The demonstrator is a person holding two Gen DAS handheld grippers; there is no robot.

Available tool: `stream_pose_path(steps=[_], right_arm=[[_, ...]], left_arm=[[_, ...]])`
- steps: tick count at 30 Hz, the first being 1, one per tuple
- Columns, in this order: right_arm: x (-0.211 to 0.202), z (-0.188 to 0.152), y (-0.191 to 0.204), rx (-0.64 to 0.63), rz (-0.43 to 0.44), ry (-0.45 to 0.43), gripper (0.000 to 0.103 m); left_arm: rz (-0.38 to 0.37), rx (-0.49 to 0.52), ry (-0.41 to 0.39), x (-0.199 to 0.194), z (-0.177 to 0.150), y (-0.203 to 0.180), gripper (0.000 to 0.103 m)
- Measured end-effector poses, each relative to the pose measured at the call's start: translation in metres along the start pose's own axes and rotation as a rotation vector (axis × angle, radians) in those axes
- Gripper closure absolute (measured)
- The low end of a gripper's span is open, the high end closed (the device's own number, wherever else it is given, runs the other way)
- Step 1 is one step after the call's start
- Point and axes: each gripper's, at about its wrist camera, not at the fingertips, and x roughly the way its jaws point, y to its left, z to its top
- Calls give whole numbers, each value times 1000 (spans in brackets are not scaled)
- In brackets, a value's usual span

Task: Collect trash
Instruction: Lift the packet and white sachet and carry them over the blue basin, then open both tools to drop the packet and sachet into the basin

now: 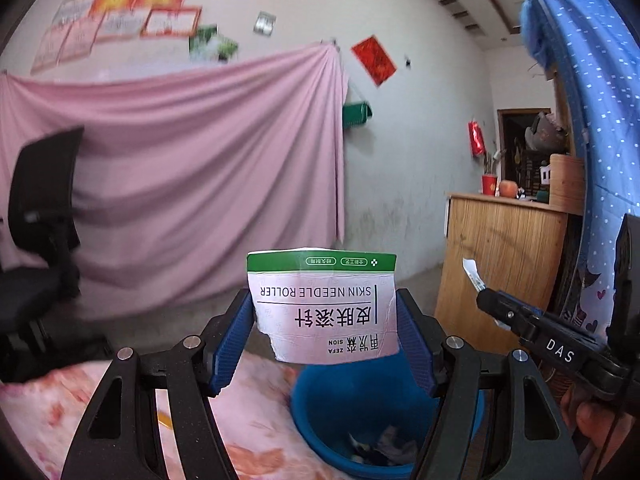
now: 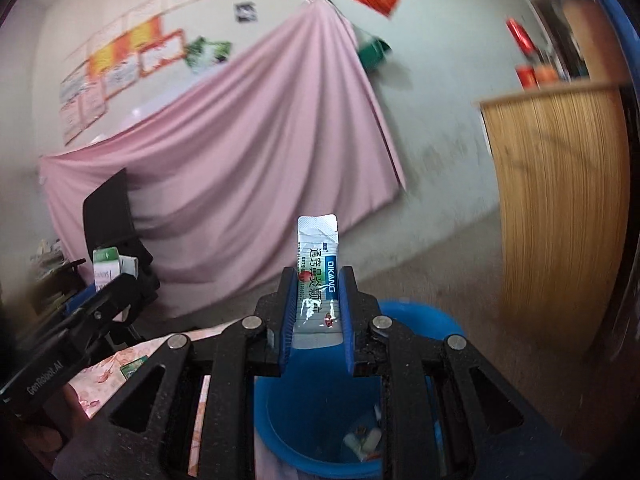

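Note:
My left gripper (image 1: pixel 325 312) is shut on a white and green paper box (image 1: pixel 324 304) printed "SKIN NEEDLE ROLLER", held above a blue bin (image 1: pixel 320 420). My right gripper (image 2: pixel 317 288) is shut on a slim white sachet (image 2: pixel 317 276) with blue and green print, also over the blue bin (image 2: pixel 416 316). Crumpled wrappers lie at the bin's bottom (image 2: pixel 362 440). In the left wrist view the right gripper (image 1: pixel 486 294) shows at the right with the sachet tip (image 1: pixel 470 274). In the right wrist view the left gripper (image 2: pixel 116 284) shows at the left with the box (image 2: pixel 105 270).
A pink floral cloth surface (image 1: pixel 72 408) lies left of the bin, with a small green packet (image 2: pixel 134 368) on it. A wooden cabinet (image 1: pixel 500 260) stands at the right, a black office chair (image 1: pixel 40 216) at the left, a pink sheet (image 1: pixel 180 168) on the wall.

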Motion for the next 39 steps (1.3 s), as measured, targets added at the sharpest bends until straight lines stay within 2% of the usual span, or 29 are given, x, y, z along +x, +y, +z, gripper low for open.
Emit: stream_pose_path(steps=[10, 14, 16, 19, 28, 39], right_arm=[[28, -15, -15, 49, -10, 143, 58], [42, -21, -18, 60, -23, 204, 57], [48, -25, -20, 69, -21, 231, 57], [51, -27, -21, 81, -17, 252, 57], [50, -25, -21, 79, -29, 246, 52], [38, -16, -22, 70, -42, 211, 47]], left_arm=[[-18, -9, 248, 58, -6, -8, 39], [-40, -51, 365, 79, -12, -3, 37], [-40, -87, 395, 84, -14, 2, 37], [-31, -124, 406, 85, -14, 8, 37], [-26, -118, 430, 78, -17, 12, 36], [-3, -114, 402, 66, -16, 17, 36]])
